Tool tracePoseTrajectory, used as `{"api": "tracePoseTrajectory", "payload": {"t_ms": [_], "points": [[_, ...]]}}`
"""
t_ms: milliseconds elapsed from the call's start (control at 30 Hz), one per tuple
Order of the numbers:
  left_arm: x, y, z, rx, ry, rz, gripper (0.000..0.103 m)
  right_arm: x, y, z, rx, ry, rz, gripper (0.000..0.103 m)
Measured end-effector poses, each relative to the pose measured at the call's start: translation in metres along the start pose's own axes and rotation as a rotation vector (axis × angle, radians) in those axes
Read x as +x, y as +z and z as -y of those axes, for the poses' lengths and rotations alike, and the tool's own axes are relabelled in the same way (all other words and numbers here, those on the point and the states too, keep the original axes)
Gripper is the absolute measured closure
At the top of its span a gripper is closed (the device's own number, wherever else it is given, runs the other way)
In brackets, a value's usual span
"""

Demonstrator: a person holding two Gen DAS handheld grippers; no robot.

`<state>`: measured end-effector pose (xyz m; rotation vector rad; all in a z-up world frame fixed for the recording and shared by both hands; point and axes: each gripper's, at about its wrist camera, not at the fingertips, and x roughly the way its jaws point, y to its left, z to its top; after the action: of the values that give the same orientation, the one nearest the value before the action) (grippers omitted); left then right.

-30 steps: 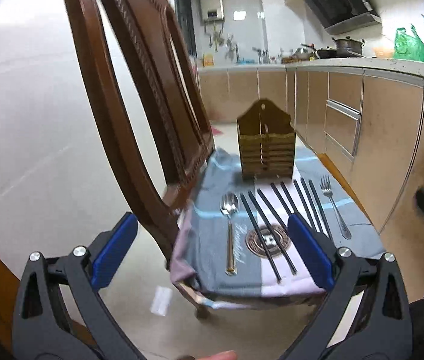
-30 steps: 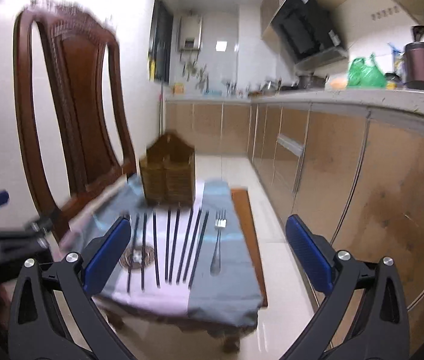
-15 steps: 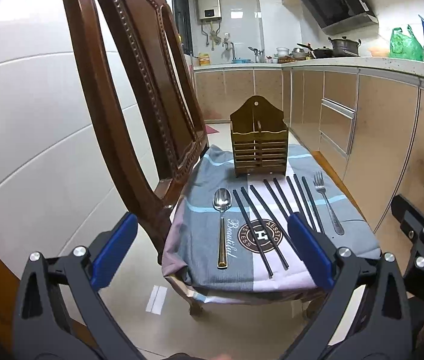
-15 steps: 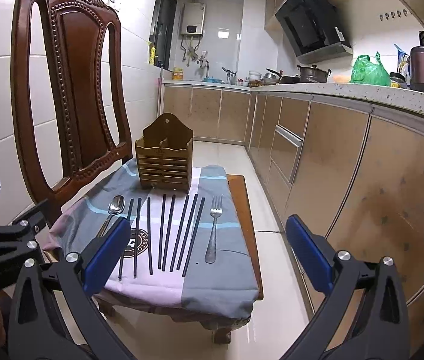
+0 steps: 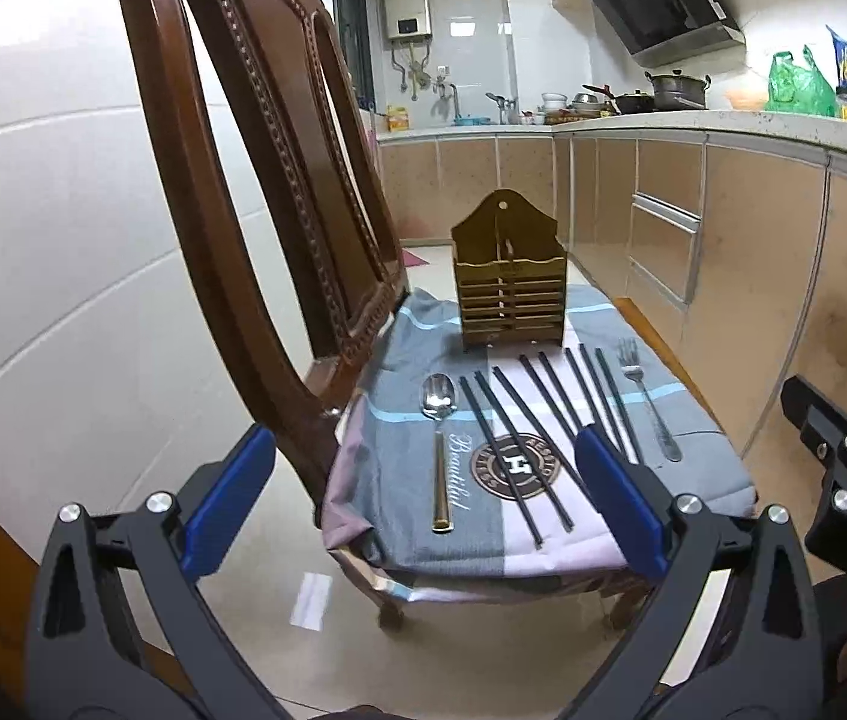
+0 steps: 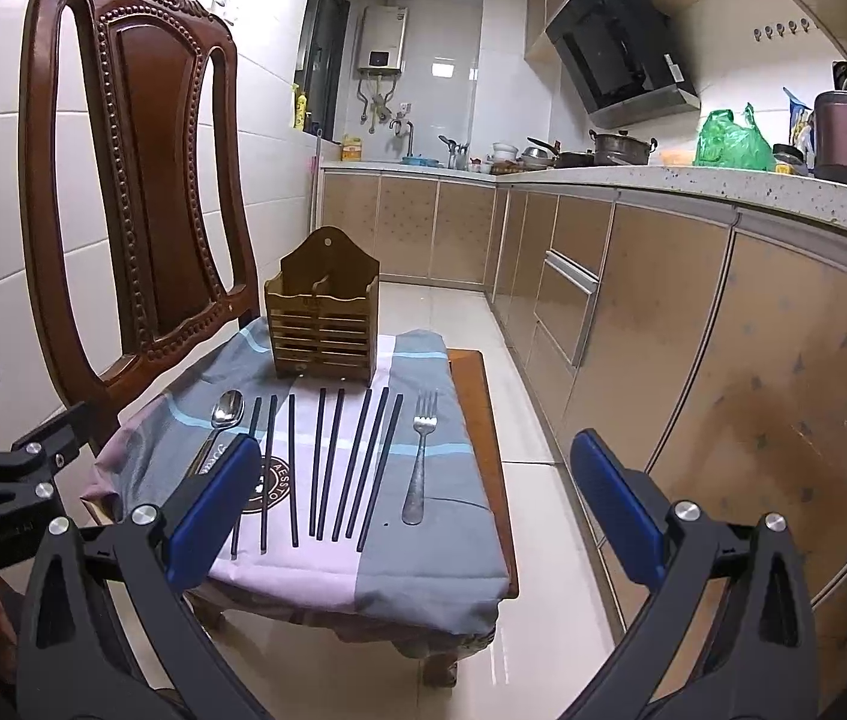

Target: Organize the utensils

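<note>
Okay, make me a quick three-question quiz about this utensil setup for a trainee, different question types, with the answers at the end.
1. True or false: the wooden caddy already holds utensils.
2. Multiple choice: which utensil lies farthest right on the cloth? A) spoon B) fork C) chopsticks
3. Fill in: both the left hand-held gripper and the right hand-held gripper are ____ and hold nothing.

Key: 1 false, no utensil shows above its rim; 2 B; 3 open.
</note>
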<state>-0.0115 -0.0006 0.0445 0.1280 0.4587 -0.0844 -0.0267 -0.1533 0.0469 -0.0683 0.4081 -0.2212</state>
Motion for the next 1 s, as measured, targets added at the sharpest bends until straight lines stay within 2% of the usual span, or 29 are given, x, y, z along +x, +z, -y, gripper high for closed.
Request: {"api": "tracePoseTrajectory", "payload": {"t_ms": [367,567,767,933,1000], "points": [[0.001,0.001,0.001,0.015,0.022,-0.006,0.004,-0.002,-0.001,0.002,0.003,0.037,0.003,0.003],[0.005,0.002,-0.005,-0.011,-0.007,-0.032,0.004,-0.002,-0.002,0.007,0.018,0.051,0.001,0.003],[-0.004,0.005,0.0,0.025,-0.003,-0.029,0.004,-0.006,0.0,0.011,0.01,0.041,0.001,0.003],[-0.029,0.016,-0.005,0.021,0.013,0.008,0.004,-0.032,0.014,0.02,0.005,0.025,0.034,0.003],[-0.045,0.022,-0.01,0.012,0.018,0.036,0.004,-0.054,0.023,0.028,0.015,0.028,0.08,0.003]]}}
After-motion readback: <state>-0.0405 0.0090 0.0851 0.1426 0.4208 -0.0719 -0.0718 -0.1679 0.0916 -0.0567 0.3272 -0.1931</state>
